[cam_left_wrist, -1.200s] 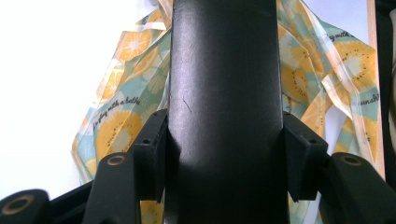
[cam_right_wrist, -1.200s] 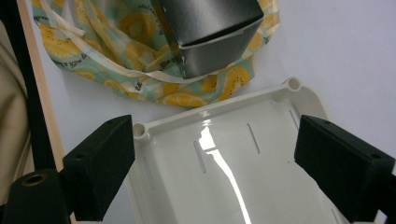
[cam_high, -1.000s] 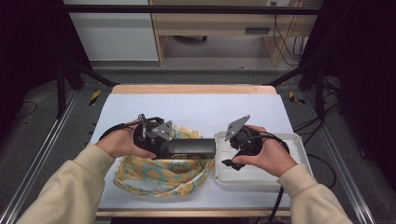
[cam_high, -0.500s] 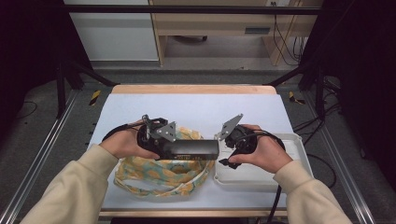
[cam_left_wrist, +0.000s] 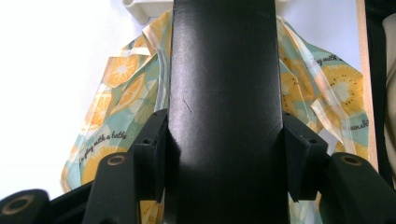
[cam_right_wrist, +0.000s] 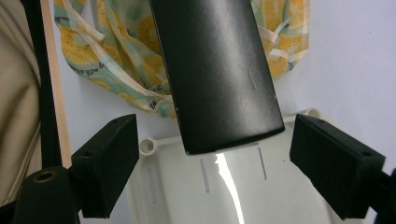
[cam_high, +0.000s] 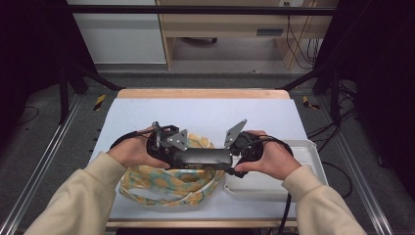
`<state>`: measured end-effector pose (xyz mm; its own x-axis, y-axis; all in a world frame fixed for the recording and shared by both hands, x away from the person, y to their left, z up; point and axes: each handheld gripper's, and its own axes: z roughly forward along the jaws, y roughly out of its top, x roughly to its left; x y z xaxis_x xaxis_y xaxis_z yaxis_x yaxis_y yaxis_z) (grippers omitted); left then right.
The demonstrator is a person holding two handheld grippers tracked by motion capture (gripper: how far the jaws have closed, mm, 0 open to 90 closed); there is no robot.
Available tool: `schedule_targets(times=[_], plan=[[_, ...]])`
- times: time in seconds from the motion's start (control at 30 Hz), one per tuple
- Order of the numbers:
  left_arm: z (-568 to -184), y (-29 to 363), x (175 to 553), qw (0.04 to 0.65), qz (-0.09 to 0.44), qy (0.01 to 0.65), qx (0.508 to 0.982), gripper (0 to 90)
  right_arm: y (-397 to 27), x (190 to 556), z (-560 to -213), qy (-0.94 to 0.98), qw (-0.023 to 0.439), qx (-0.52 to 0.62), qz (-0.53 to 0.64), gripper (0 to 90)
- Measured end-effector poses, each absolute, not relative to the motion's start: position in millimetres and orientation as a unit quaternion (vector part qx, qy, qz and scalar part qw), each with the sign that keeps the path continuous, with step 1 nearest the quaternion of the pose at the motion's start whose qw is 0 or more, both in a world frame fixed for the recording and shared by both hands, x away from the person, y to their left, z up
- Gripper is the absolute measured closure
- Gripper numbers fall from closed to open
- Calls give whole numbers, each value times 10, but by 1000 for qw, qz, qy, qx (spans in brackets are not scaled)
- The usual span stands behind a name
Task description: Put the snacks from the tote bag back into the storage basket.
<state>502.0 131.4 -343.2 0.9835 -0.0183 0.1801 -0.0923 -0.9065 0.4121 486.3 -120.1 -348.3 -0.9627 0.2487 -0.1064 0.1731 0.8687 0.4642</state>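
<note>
A long flat black box [cam_high: 203, 156] hangs level above the table between the two hands. My left gripper [cam_high: 188, 155] is shut on its left end; in the left gripper view both pads [cam_left_wrist: 150, 156] press the sides of the box [cam_left_wrist: 226, 93]. My right gripper [cam_high: 229, 159] faces it from the right, open. In the right gripper view my right gripper [cam_right_wrist: 224, 163] holds its jaws wide, and the box's free end [cam_right_wrist: 219, 84] sits just ahead of them, touching neither. Under the box lies a citrus-print plastic bag [cam_high: 166, 178].
A white plastic tray [cam_high: 303, 166] sits at the table's right front, under my right hand; its rim [cam_right_wrist: 149, 145] has slots beside it. The white table top [cam_high: 205, 115] stretches behind the hands, with a wooden edge [cam_high: 203, 93] at the far side.
My right gripper has edged left toward the free end of the box, closing the gap. My left gripper and the box have hardly moved.
</note>
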Motion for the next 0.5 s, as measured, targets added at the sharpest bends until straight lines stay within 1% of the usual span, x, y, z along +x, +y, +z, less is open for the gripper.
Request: schedule_targets(times=[0.33,0.5], plan=[[-3452,1258,4995,216,86,-37,972,428,-1111,4926,-3564,970,65,104,209,177],[-3446,1231,4961,215,88,-43,972,428,-1075,4957,-3599,973,58,98,200,216]])
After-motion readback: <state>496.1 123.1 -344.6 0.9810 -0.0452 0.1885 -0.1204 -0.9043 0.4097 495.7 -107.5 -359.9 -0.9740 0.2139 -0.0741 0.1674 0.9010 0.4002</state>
